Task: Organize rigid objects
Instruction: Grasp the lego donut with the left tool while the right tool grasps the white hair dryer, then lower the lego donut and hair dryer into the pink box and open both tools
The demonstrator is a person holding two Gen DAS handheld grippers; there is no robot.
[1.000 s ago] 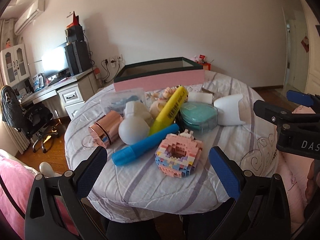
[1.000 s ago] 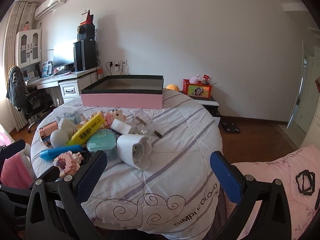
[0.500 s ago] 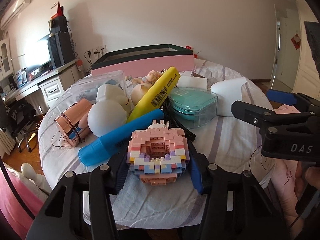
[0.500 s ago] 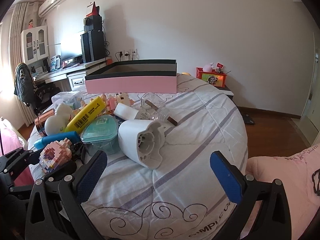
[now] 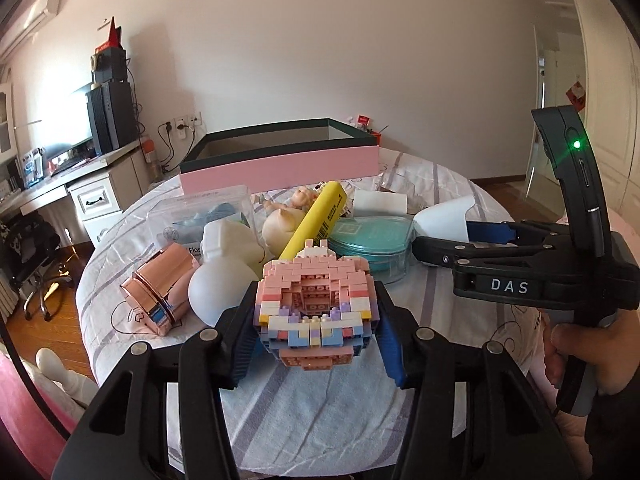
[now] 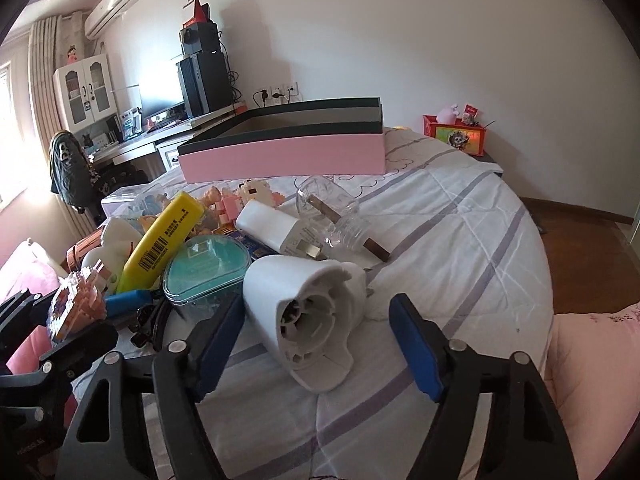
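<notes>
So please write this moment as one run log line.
left gripper: shut on brick donut | right gripper: closing, white plastic housing between fingers, not yet pressed | pink box: open

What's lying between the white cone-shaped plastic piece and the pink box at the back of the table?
In the right wrist view, a white charger plug and a clear bottle holding a brown stick lie between the white cone piece and the pink box.

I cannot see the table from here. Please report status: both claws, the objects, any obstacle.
Left claw shut on brick donut. Right claw closing around white cone part, not gripped yet. Pink box open behind the clutter.
</notes>
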